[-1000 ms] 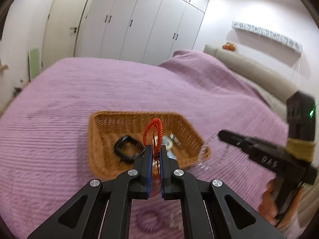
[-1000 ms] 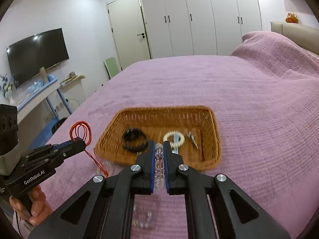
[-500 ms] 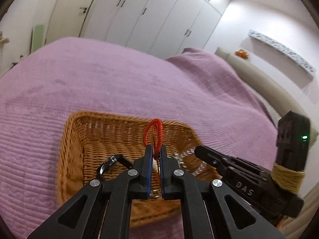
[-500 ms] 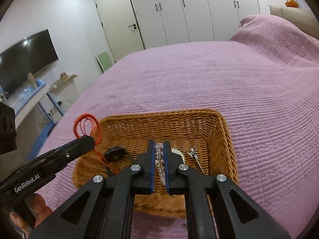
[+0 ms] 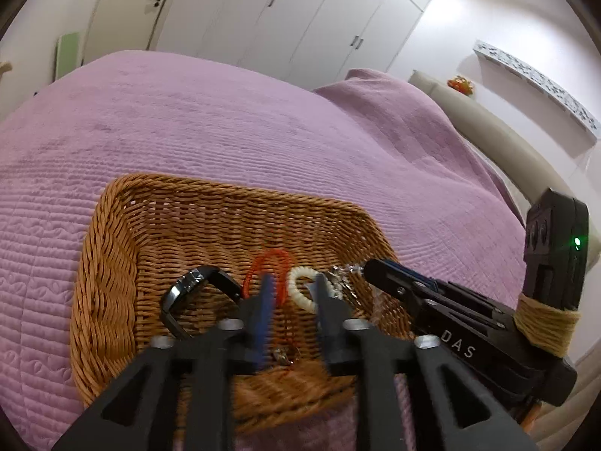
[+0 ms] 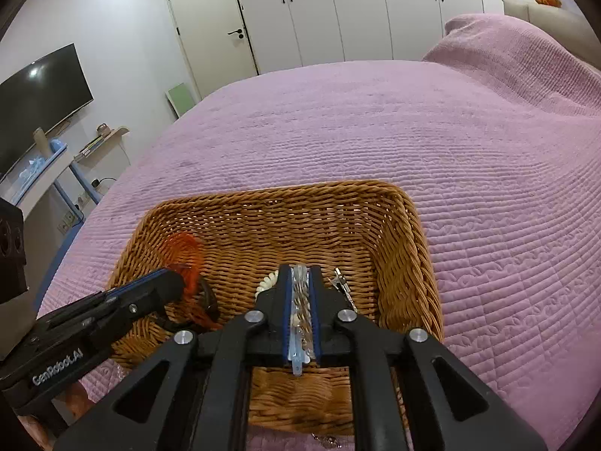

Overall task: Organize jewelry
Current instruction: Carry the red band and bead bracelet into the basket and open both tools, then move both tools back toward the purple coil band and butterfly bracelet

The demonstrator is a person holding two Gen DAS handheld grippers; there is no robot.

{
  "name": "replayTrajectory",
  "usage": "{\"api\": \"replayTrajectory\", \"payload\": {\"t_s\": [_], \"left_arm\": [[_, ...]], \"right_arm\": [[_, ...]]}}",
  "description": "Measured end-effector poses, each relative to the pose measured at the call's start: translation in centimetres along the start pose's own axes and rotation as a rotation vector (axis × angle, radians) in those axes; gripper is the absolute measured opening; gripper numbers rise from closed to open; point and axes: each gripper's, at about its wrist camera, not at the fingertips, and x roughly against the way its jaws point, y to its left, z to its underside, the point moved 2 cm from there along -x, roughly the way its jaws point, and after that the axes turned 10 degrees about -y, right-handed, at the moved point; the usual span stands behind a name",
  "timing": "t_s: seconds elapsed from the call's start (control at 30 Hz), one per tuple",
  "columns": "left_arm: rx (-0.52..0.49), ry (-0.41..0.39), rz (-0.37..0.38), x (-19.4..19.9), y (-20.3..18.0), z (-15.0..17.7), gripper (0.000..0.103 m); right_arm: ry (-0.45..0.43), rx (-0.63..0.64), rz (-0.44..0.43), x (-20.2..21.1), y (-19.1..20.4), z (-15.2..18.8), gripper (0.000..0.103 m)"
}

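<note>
Leftmost in the wicker basket [image 5: 112,263], a black bracelet [image 5: 188,285] lay on the weave just left of the left claw [image 5: 291,293]. That claw stood with its fingers spread apart and gripping nothing; the red cord bracelet [image 5: 268,267] lay in the basket directly ahead of and partly between its fingertips, its loop stretching away along the claw's line, apparently just let go. A white bead bracelet [image 5: 300,289] rested just right of the cord, by the claw's right finger.

Further right, the right claw [image 6: 299,282] hung over the near middle of the basket [image 6: 405,255], fingers nearly closed and pinching a clear bag of small jewelry [image 6: 299,312] that ran lengthwise between the pads, its long axis in line with the fingers. The basket floor lay straight below and ahead of that claw, so the coming move seemed to turn on parting the fingers there. A small silver clip [image 6: 342,285] lay just right of it, on the pink bedspread [image 6: 488,188] side.
</note>
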Motion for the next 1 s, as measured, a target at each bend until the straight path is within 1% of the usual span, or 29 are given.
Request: {"api": "replayTrajectory", "payload": {"t_s": [0.03,0.07,0.17,0.27,0.37,0.53,0.67,0.8,1.0], "left_arm": [[-0.009,-0.007,0.001,0.4,-0.2,0.0,0.056],[-0.019,-0.024,0.003,1.3,-0.3,0.2,0.062],[-0.043,-0.047,0.014,3.5,-0.9,0.3,0.062],[-0.059,-0.086,0.026,6.8,-1.3,0.6,0.062],[-0.070,-0.133,0.009,10.8,-1.0,1.0,0.062],[-0.051,-0.206,-0.024,16.8,-0.3,2.3,0.062],[-0.050,-0.244,-0.062,20.4,0.1,4.9,0.062],[-0.035,-0.222,-0.087,21.6,1.2,7.4,0.062],[-0.009,-0.174,-0.122,21.5,2.5,10.4,0.062]], "right_arm": [[-0.009,0.007,0.011,0.4,0.2,0.0,0.028],[-0.023,0.018,0.023,1.0,0.3,-0.1,0.029],[-0.044,0.025,0.017,2.7,0.6,0.0,0.029],[-0.074,0.024,0.002,5.2,1.2,0.3,0.030],[-0.094,0.037,0.009,7.4,1.8,0.9,0.030],[-0.115,0.026,-0.029,11.6,3.1,3.0,0.030],[-0.123,0.038,-0.050,14.6,4.2,5.7,0.030],[-0.109,0.034,-0.075,15.9,4.9,8.3,0.030],[-0.062,0.012,-0.074,15.5,4.6,11.9,0.030]]}}
